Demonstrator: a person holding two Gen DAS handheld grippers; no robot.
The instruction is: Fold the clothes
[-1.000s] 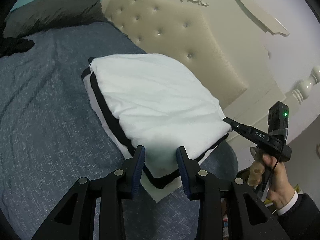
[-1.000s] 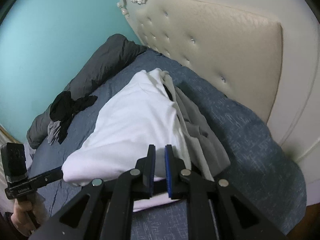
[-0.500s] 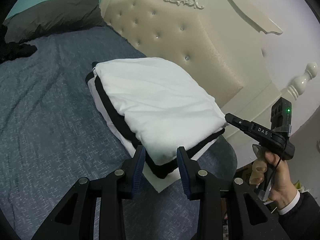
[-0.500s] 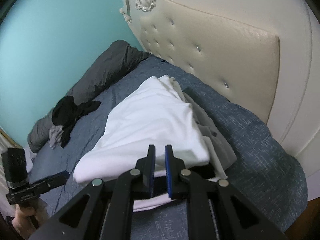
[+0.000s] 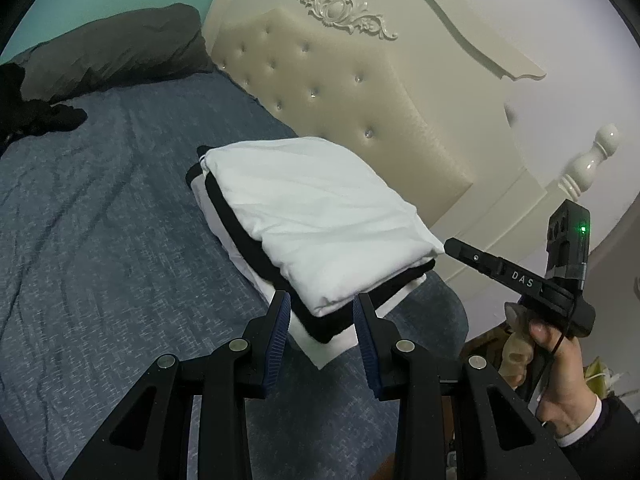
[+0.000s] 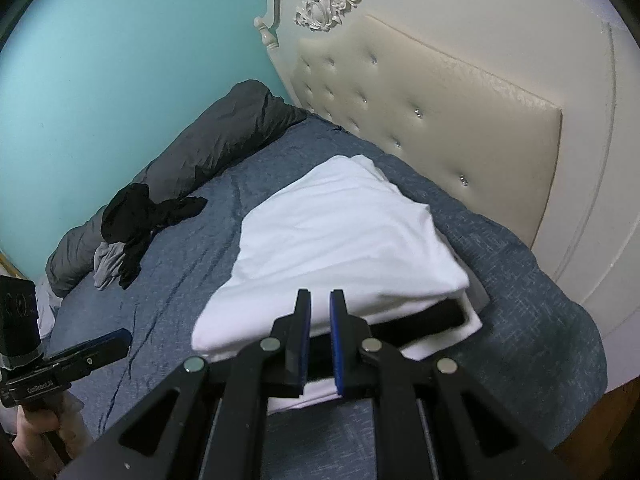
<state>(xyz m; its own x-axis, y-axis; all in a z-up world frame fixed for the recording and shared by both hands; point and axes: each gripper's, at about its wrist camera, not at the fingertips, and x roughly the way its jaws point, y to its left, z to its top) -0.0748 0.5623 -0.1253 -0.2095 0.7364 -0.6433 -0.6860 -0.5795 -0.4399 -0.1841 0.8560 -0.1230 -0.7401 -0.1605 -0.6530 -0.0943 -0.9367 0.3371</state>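
From the left wrist we look down on the bed (image 5: 100,240), a wide stretch of bare blue cover running off to our left, the padded headboard (image 5: 340,112) closing off the far side. The folded white garment (image 5: 316,216) sits on a small stack near the bed's right edge and corner. Our left claw (image 5: 320,312) hangs just short of the stack's near corner, jaws parted and nothing between them. The right claw (image 5: 452,245) pokes in from the right, tip just beside the garment's corner.

Over to the right wrist: our right claw (image 6: 320,312) has its jaws nearly together, empty, the white garment (image 6: 340,240) just beyond them. Open blue cover lies left, up to the black clothes (image 6: 140,220) by the grey pillow (image 6: 224,132). The left claw (image 6: 108,344) shows low left, clear of the stack.
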